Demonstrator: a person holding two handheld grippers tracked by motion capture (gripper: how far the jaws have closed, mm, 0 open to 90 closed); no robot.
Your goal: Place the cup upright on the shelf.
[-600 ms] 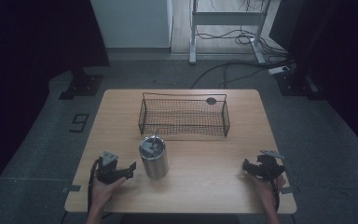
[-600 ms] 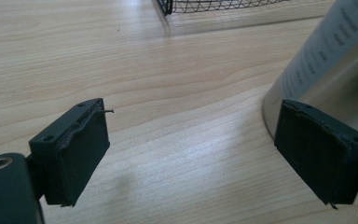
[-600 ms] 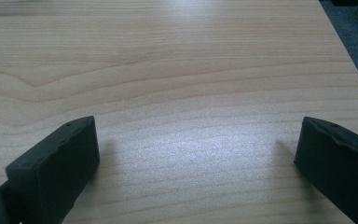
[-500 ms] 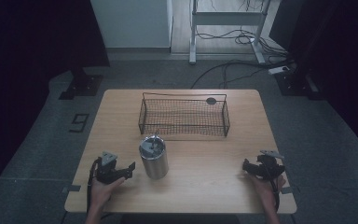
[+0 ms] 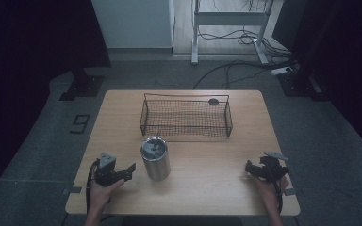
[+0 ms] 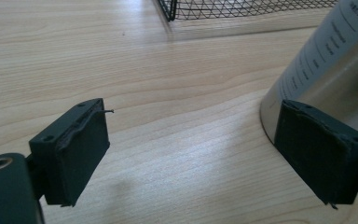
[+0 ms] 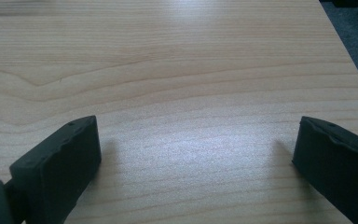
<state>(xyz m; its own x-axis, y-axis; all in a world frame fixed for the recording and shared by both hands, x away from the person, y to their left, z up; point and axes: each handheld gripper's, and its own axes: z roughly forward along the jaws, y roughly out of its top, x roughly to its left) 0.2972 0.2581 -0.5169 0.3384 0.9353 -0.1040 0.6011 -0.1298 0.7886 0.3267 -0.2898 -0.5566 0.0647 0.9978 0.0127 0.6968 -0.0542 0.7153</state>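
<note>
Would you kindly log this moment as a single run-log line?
left gripper: open, beside steel cup, not touching | right gripper: open, over bare table | wire basket: behind cup

We see a table (image 5: 202,188) of pale wood, its grain clear and its finish smooth with a soft sheen. The tumbler (image 5: 155,159) near its front edge looks like brushed metal, satin rather than mirror-bright, with dark print on its side. Behind it, the basket (image 5: 186,117) is thin dark wire mesh. Both grippers' pads (image 6: 81,154) look like matt black rubber, rough at the edges.
</note>
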